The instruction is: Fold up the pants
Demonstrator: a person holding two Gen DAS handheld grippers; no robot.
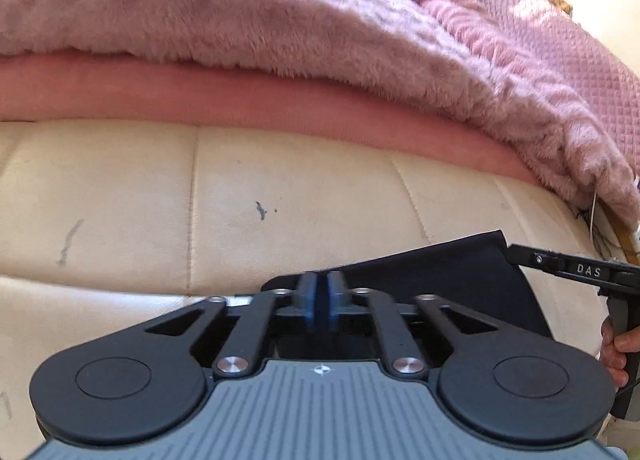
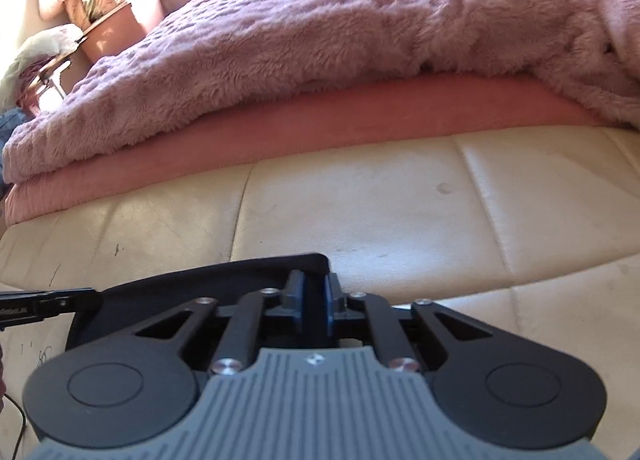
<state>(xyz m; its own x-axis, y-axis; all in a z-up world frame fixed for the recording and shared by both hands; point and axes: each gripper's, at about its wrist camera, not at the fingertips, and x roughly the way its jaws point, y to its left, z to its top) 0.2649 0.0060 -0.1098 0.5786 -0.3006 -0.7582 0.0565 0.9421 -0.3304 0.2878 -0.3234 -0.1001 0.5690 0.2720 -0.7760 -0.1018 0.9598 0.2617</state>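
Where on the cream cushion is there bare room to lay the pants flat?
Free: the cream cushion from the dark pants up to the pink sheet and fluffy blanket, and to the pants' right in the right wrist view. Crowded: the near edge, where left gripper and right gripper meet the pants.

Cream cushion [image 1: 120, 188] lies bare; fluffy blanket [image 1: 240, 20] blocks beyond.

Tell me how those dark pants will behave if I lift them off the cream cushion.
The dark pants are thin cloth lying flat, so they will probably droop and unfold. They look light. The smooth cream cushion may let them slide.
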